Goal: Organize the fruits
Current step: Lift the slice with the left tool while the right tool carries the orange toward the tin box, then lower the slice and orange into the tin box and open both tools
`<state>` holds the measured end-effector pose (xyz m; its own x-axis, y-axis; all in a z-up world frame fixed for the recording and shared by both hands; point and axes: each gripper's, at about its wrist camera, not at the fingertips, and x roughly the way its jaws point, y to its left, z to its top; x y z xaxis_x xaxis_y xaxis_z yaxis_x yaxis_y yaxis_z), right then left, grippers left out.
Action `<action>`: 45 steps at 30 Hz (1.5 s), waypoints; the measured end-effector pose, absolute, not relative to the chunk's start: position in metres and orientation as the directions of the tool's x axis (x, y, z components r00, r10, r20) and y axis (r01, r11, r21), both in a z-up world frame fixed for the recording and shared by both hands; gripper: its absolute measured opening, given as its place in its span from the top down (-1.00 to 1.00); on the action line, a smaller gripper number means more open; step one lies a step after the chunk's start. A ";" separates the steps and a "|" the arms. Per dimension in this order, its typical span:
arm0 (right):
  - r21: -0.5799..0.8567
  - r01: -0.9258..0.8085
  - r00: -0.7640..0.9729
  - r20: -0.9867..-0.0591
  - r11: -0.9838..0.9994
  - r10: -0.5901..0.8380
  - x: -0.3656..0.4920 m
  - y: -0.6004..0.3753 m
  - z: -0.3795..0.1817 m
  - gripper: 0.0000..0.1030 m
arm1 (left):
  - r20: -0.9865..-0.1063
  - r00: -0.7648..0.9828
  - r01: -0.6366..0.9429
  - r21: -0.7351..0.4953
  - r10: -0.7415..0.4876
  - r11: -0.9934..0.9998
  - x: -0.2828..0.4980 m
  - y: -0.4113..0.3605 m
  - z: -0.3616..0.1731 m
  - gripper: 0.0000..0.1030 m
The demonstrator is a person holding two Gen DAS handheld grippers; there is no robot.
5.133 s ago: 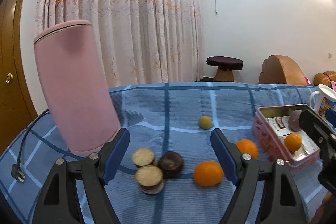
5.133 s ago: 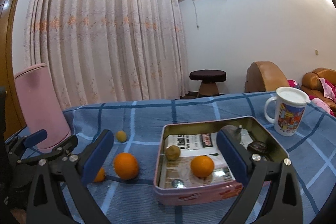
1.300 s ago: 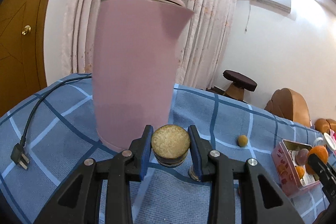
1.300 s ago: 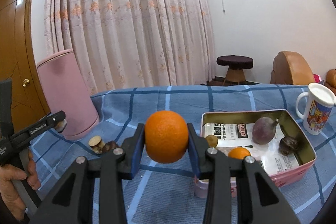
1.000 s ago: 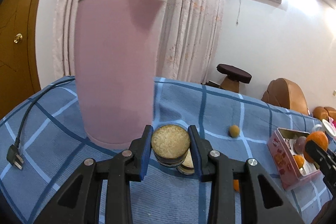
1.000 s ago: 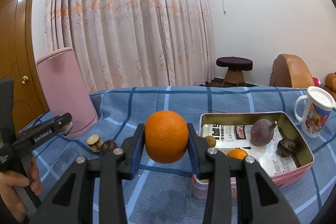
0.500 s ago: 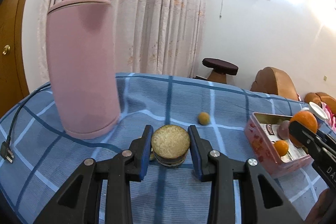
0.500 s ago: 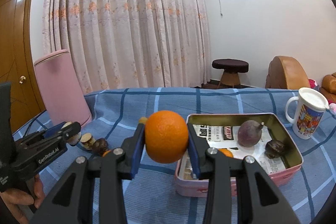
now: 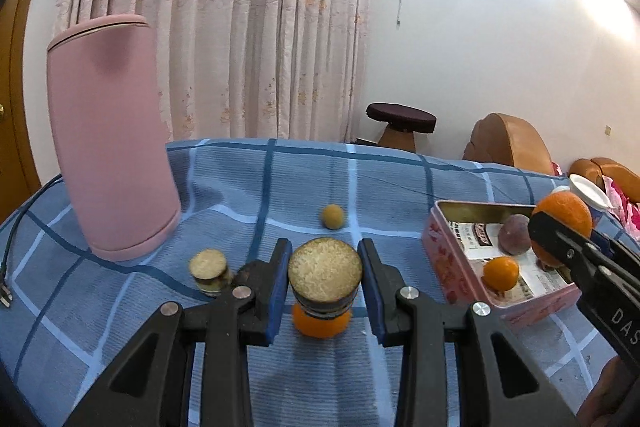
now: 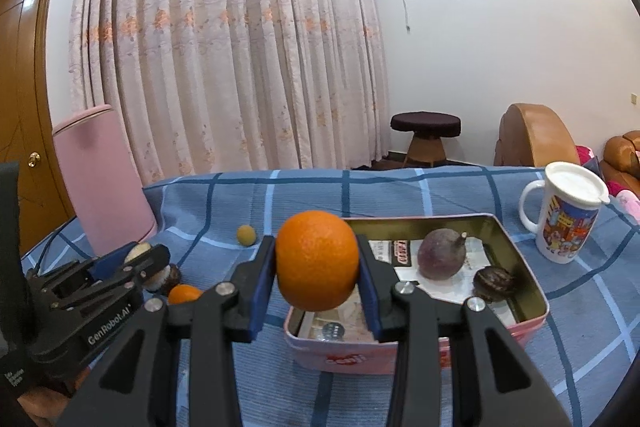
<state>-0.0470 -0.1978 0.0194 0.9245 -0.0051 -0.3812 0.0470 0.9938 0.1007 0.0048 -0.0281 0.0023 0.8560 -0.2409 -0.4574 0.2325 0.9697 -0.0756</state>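
Both claws have moved across toward the pink tin [image 10: 524, 323], and each one carries a fruit. A second ago the left claw [image 9: 325, 285] was close up by the tall pink kettle [image 9: 110, 147]. Now the kettle is farther off to its left, and the tin is nearer on its right. The right claw [image 10: 317, 281] has come closer too, so the tin now sits right behind its fruit. I think this means both fruits are nearly ready to be dropped into the tin.

The right claw is clamped on a big orange [image 10: 317, 259], held in the air just in front of the tin's near wall. The orange is round, so it has no long side and points no special way.

The left claw is squeezed onto a cut fruit piece [image 9: 325, 277], well to the left of the tin. It is a short, round chunk. Its pale cut face points back at the camera, and its short middle line runs along the claw fingers.

Left of the tin, one small orange [image 9: 320, 321], another cut piece [image 9: 209, 269] and a little yellow fruit [image 9: 333, 215] wait on the blue tabletop [image 9: 360, 179]. Inside the tin lie a purple fruit [image 10: 442, 254], a dark fruit [image 10: 494, 279] and a little orange [image 9: 501, 273].
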 end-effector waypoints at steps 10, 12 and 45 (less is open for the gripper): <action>0.096 0.058 0.925 -0.379 0.994 -0.018 -0.055 -0.208 0.020 0.20 | -0.455 0.858 0.231 -0.070 -0.238 0.970 0.000 -0.044 0.001 0.31; 0.095 0.063 0.926 -0.378 0.993 -0.023 -0.057 -0.212 0.020 0.20 | -0.456 0.857 0.236 -0.066 -0.240 0.970 -0.002 -0.048 0.001 0.31; 0.007 0.248 0.877 -0.426 0.969 -0.221 -0.043 -0.308 0.013 0.20 | -0.439 0.836 0.357 -0.024 -0.331 0.934 -0.011 -0.157 0.007 0.31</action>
